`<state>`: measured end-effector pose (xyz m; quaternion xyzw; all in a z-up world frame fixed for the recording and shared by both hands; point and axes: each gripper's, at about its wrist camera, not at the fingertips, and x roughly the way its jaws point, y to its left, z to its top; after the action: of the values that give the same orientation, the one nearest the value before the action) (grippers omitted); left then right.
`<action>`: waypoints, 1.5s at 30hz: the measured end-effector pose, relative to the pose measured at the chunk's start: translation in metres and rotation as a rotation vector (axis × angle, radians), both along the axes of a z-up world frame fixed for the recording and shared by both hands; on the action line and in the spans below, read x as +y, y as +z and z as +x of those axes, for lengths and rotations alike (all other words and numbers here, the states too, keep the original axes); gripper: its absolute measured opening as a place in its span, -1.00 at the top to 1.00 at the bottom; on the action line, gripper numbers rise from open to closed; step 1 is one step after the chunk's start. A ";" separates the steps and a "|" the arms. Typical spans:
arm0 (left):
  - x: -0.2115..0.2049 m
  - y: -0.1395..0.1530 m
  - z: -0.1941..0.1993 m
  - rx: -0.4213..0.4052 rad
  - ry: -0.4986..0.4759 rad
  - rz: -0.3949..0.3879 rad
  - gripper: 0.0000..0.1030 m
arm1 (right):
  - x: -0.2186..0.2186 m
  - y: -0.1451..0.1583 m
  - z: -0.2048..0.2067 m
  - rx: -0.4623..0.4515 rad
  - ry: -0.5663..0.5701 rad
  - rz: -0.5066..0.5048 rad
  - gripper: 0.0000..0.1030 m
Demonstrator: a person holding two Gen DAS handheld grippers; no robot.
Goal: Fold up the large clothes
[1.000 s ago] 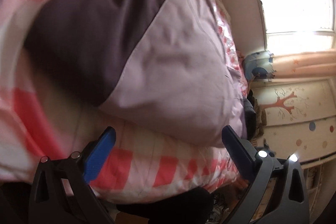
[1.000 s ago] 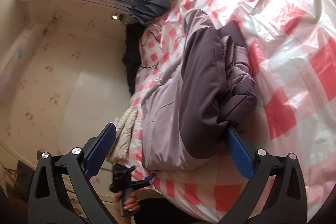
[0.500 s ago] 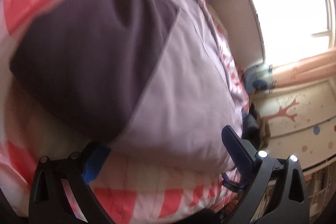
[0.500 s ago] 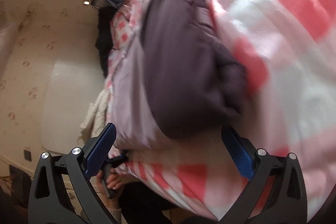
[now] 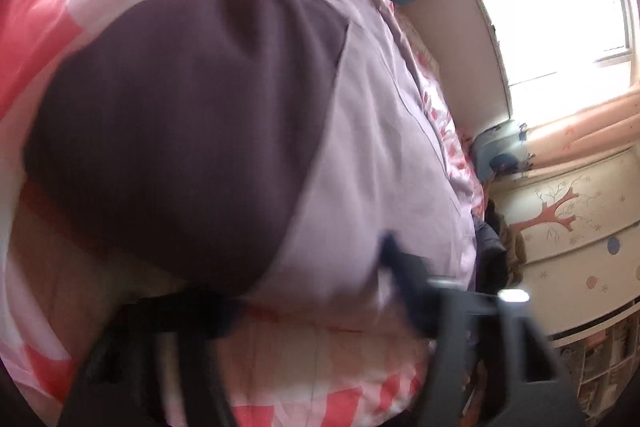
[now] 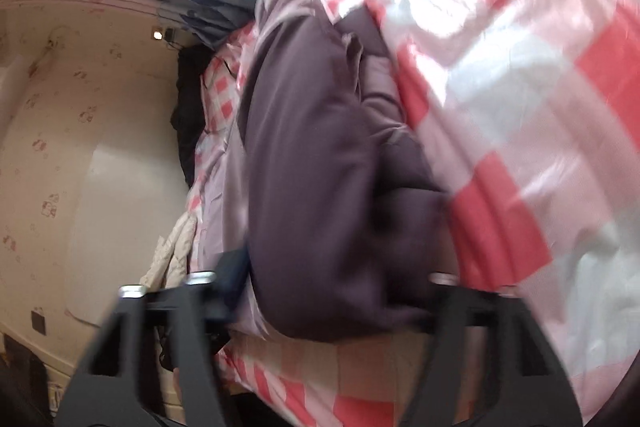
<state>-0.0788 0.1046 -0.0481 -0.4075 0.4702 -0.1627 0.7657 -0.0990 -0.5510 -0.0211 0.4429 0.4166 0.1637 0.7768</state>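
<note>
A padded jacket, dark purple [image 5: 192,131] and pale lilac, lies on a bed with a red and white checked cover [image 5: 48,23]. My left gripper [image 5: 308,287] is open, its blurred blue fingers straddling the jacket's near edge where the dark and lilac panels meet. In the right wrist view the jacket [image 6: 320,163] is a bulky folded bundle. My right gripper [image 6: 336,299] is open, its fingers on either side of the bundle's near end, pressed against it.
A bright window [image 5: 560,11] with peach curtains is at the right. A wall with a red tree drawing [image 5: 556,215] lies beyond the bed. A cream quilted garment [image 6: 172,259] hangs off the bed's edge, with dark clothes [image 6: 188,115] farther along.
Both grippers have moved forward onto the jacket, whose edge now lies between their fingers. The left gripper's jaws stand closer together than before. Both views are motion-blurred.
</note>
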 end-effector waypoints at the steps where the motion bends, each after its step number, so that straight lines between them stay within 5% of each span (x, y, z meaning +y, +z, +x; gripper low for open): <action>1: 0.000 0.004 0.003 0.008 -0.013 0.002 0.27 | 0.000 0.006 0.002 -0.019 0.005 -0.012 0.18; 8: -0.017 0.066 -0.003 -0.085 -0.097 0.053 0.48 | 0.007 0.067 -0.015 -0.150 0.073 -0.088 0.28; 14: -0.022 0.093 -0.067 -0.124 -0.193 0.020 0.48 | -0.014 0.101 -0.087 -0.209 0.080 -0.082 0.29; 20: -0.032 0.074 -0.135 -0.085 -0.274 0.030 0.47 | -0.042 0.081 -0.179 -0.166 0.040 -0.058 0.29; 26: -0.017 0.044 -0.138 0.072 -0.281 0.023 0.27 | -0.062 0.026 -0.204 -0.016 0.011 -0.005 0.06; 29: -0.013 0.065 -0.152 0.054 -0.341 0.086 -0.10 | -0.064 0.044 -0.215 -0.010 -0.025 -0.089 -0.10; 34: 0.040 0.092 -0.192 0.027 -0.311 0.235 -0.35 | -0.063 0.108 -0.226 -0.072 -0.150 -0.438 -0.52; 39: 0.044 0.129 -0.153 -0.145 -0.205 0.251 -0.59 | 0.000 0.155 -0.154 -0.236 -0.017 -0.618 -0.81; 42: -0.007 0.138 -0.088 -0.282 -0.252 0.264 -0.63 | 0.049 0.145 -0.073 -0.260 0.078 -0.704 -0.81; 45: -0.054 0.126 -0.022 -0.350 -0.288 0.269 -0.63 | 0.064 0.115 -0.005 -0.188 0.080 -0.787 -0.81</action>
<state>-0.1007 0.0506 0.0781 -0.1966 0.4013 -0.2739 0.8516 -0.1040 -0.4870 0.0934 0.0784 0.3915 0.0617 0.9148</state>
